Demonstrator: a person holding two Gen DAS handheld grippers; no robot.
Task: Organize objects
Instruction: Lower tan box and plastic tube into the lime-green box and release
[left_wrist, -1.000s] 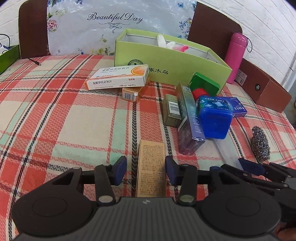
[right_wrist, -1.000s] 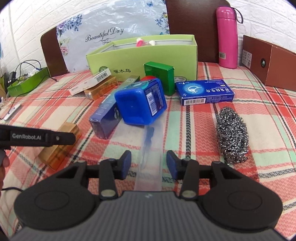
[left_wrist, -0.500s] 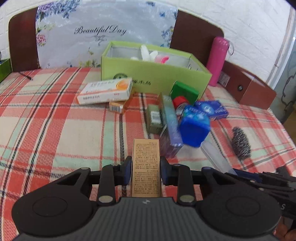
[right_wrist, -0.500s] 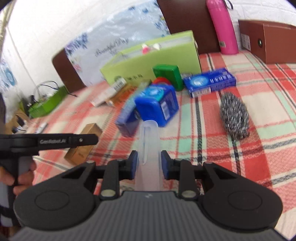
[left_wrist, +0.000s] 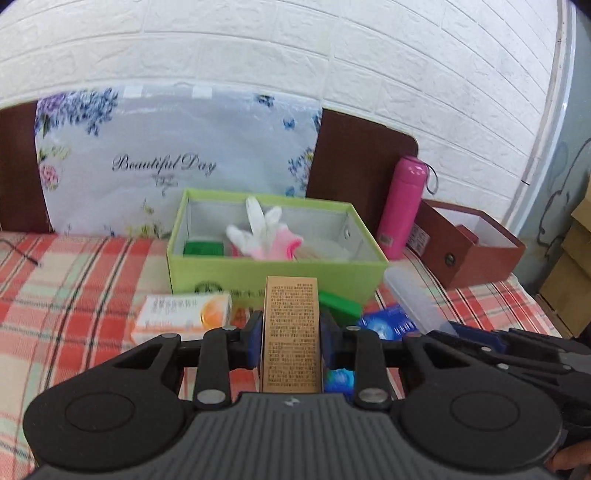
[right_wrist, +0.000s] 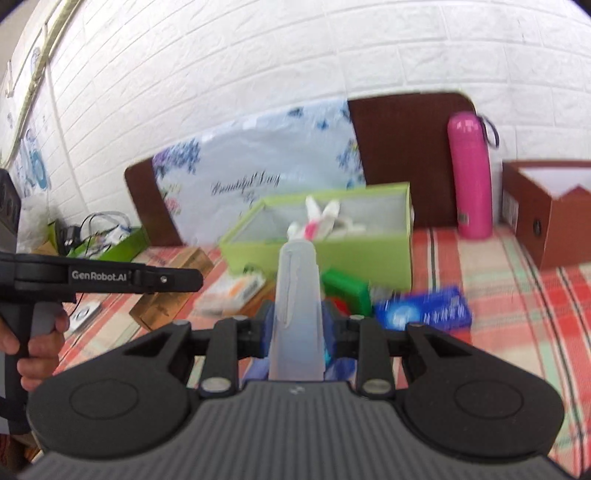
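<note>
Sitting clamped in the left tool (left_wrist: 290, 341): tan carton (left_wrist: 290, 332).

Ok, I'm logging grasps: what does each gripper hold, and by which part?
The left gripper clamps the tan carton across its long sides, near mid-length. The right gripper clamps the translucent case by its sides, toward the near end.

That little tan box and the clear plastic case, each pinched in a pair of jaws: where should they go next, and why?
Probably forward over the open green box, then release. The left gripper clamps the tan box and the right gripper clamps the clear case, both lifted and aimed at that box, which already holds gloves.
</note>
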